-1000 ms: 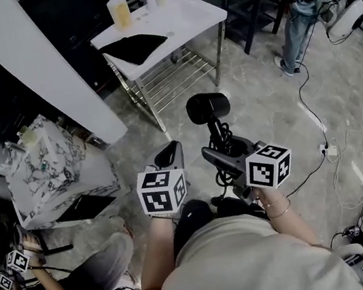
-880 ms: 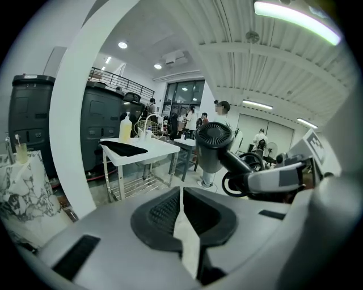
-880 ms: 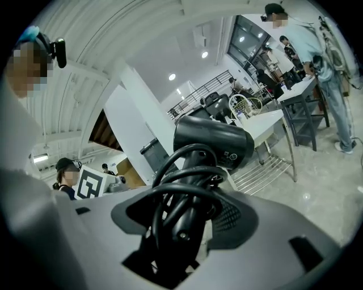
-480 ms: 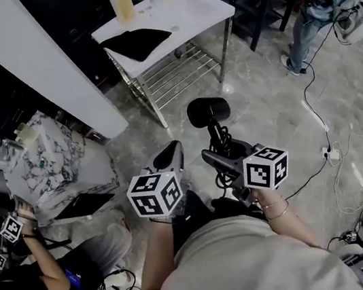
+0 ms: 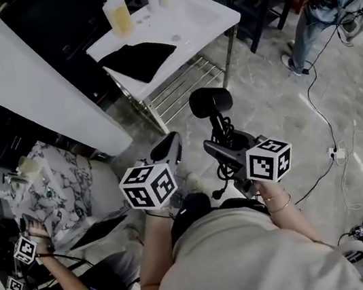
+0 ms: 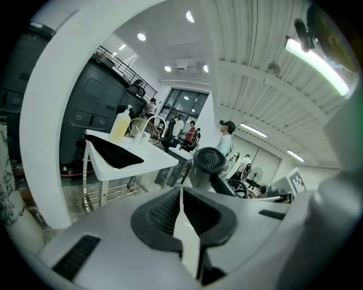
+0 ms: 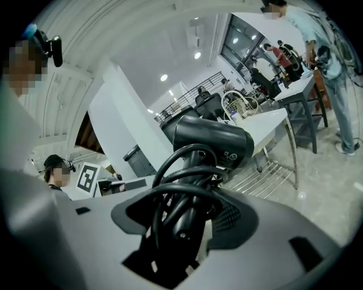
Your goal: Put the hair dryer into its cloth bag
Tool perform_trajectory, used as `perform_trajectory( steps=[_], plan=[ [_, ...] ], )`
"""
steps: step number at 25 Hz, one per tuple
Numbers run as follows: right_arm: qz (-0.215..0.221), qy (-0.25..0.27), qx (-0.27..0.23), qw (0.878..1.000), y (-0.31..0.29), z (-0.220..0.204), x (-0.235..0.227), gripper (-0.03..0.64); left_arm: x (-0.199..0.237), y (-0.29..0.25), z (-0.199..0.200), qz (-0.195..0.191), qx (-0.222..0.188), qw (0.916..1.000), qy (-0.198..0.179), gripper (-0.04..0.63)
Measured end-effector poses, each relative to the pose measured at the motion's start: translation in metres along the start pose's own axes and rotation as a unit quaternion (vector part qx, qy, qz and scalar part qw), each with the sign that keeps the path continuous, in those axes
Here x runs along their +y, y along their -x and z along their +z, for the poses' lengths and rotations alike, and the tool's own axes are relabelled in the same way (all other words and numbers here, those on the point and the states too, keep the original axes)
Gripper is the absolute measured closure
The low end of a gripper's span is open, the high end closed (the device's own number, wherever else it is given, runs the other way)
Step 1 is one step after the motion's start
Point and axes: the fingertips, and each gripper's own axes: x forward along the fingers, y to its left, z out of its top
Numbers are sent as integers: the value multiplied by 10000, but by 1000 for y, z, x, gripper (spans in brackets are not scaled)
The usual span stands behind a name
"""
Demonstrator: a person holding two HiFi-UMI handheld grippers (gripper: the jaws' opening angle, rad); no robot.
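Dryer [image 5: 210, 102] is upright in mid-air above the floor, its handle and looped cord [image 7: 193, 169] clamped in the right gripper [image 5: 225, 148], probably for carrying. Left gripper [image 5: 167, 151] is clenched on nothing, presumably kept free for the bag [image 5: 138, 57], which lies flat on the table [image 5: 204, 13] ahead.

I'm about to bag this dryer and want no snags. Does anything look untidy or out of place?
Yes: the cord of the hair dryer is bunched in loose loops round its handle, in the jaws of the right gripper, and may snag at the mouth of the cloth bag, which lies flat on the table.
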Motion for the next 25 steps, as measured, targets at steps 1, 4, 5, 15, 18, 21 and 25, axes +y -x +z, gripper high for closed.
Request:
perform_trajectory(
  steps=[1,4,5,15,18,21,25],
  plan=[
    [-12,-38,-86,10000,-11,11,-3,356,9,-6,12,-77,-24,10000,22,575],
    [-71,-110,-325,9994,-45,41,-12,356,40,-22,43,-180,-43,9998,19,575],
    [-90,-97,-376,9992,-56,50,-14,356,51,-28,51,-183,-12,9998,0,575],
    [-493,-125,-268,9983,-116,78,-40,356,117,-70,77,-162,443,9979,-451,575],
    [-569,-174,-238,9979,-127,79,-47,356,130,-80,75,-176,553,9975,-397,575],
    [-594,-194,-180,9979,-138,81,-55,356,143,-89,74,-105,628,9973,-356,575],
    [-536,-76,-131,9984,-154,92,-65,356,155,-107,77,-59,724,9964,-449,575]
  ],
)
